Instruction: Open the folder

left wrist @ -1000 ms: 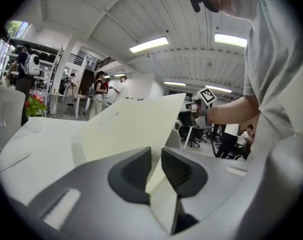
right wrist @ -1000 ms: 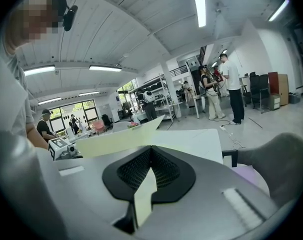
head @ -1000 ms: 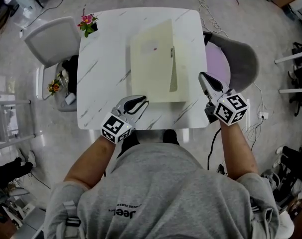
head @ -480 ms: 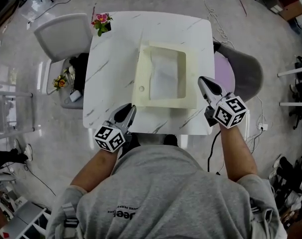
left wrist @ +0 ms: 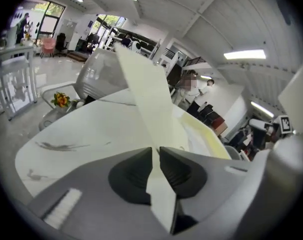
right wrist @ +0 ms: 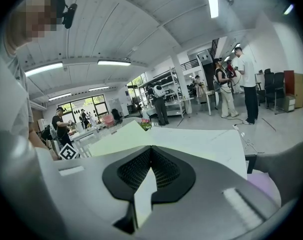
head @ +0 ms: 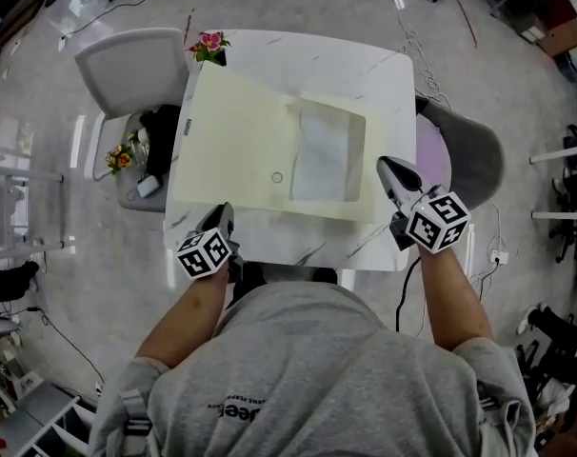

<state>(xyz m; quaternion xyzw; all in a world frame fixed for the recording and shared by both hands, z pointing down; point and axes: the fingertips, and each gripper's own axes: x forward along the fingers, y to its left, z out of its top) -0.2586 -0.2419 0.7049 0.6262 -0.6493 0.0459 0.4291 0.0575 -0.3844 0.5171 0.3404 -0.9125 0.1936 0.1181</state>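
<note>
As it lay opened out flat, the one cream folder point(head: 260, 150) covered most of the white marble table point(head: 365, 50), its left cover spread wide and running out past the table's left edge. It had one clear pocket point(head: 322, 155) on the right half and one small round snap point(head: 277, 177) near the fold. There were two grippers, both at the near edge. The left gripper point(head: 222, 215) was at the front-left corner with its jaws pinched on the cover's edge, the cream sheet running up between them; they had just closed a bit further on it. The right gripper point(head: 388, 165) was at the front-right corner, jaws together on a cream edge of the folder. One flower pot point(head: 209, 44) stood on the table's far-left corner, touching the folder's far corner or just beside it. Two chairs: one grey chair point(head: 127, 65) on the left and one chair with a purple seat point(head: 460, 141) on the right. A second bunch of flowers point(head: 117, 157) sat low beside the grey chair.
</note>
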